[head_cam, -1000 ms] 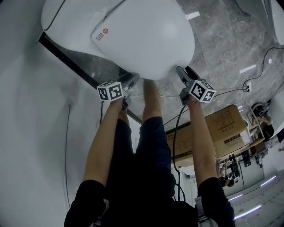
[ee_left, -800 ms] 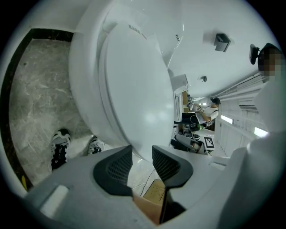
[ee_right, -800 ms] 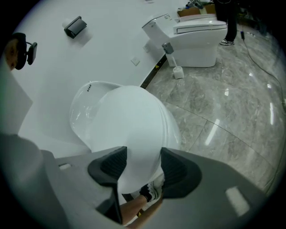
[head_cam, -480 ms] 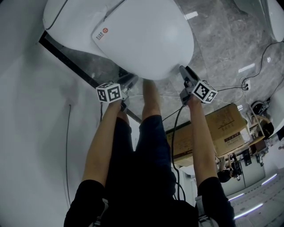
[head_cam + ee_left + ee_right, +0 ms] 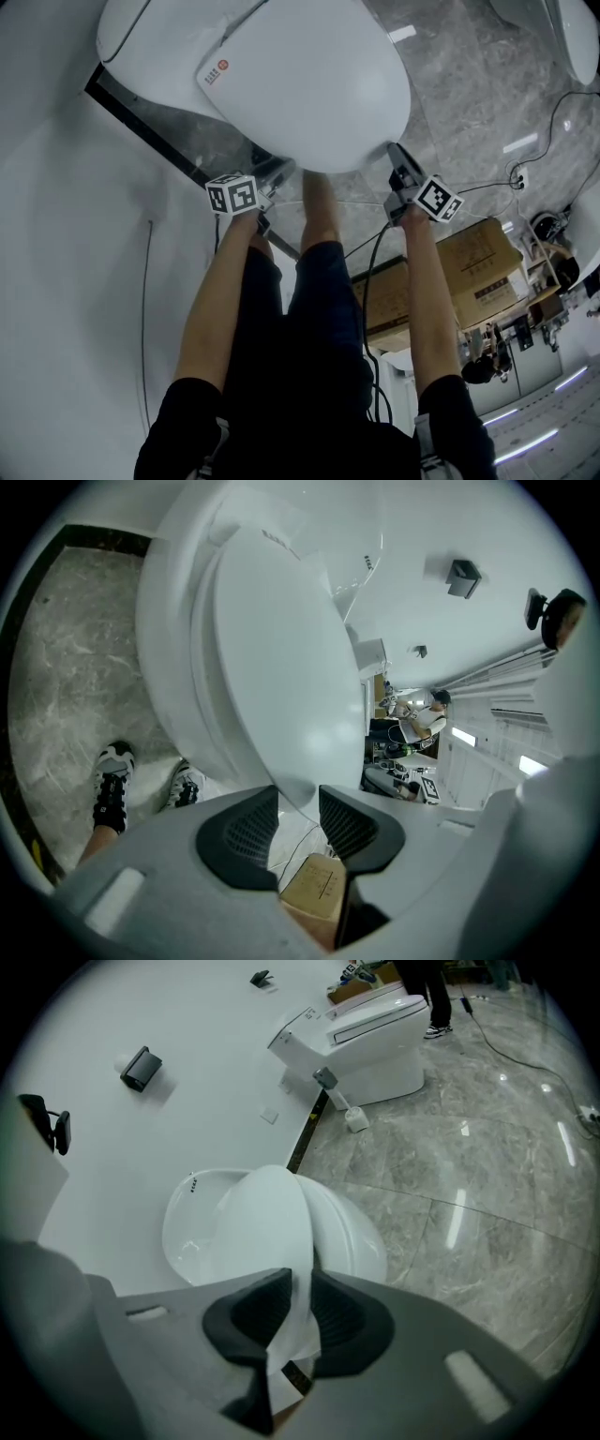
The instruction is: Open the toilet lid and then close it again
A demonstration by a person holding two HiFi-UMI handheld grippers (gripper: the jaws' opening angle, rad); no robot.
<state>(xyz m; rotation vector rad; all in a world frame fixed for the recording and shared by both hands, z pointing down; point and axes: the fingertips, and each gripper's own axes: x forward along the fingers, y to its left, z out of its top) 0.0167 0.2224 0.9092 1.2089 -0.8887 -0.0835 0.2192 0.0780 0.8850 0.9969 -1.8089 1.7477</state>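
Floor point(image 5: 469, 84): grey veined marble tiles, glossy, with streaks of lamp glare point(image 5: 457, 1222) across them. Wall point(image 5: 56, 281): plain white. Black skirting point(image 5: 141, 120) runs where wall meets floor. Small black bracket point(image 5: 141, 1068) fixed to the wall. Second toilet point(image 5: 370, 1040), white, stands against the same wall farther along. Cardboard box point(image 5: 473, 267) on the floor, black cable point(image 5: 555, 127) trailing near it. Bright strips of light point(image 5: 525, 448) at the far edge of the room

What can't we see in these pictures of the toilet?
- Inside of the bowl: in every view the toilet lid covers it.
- Words on the lid's label: head view, too small to read.
- Print on the cardboard box: head view, too small and far off.
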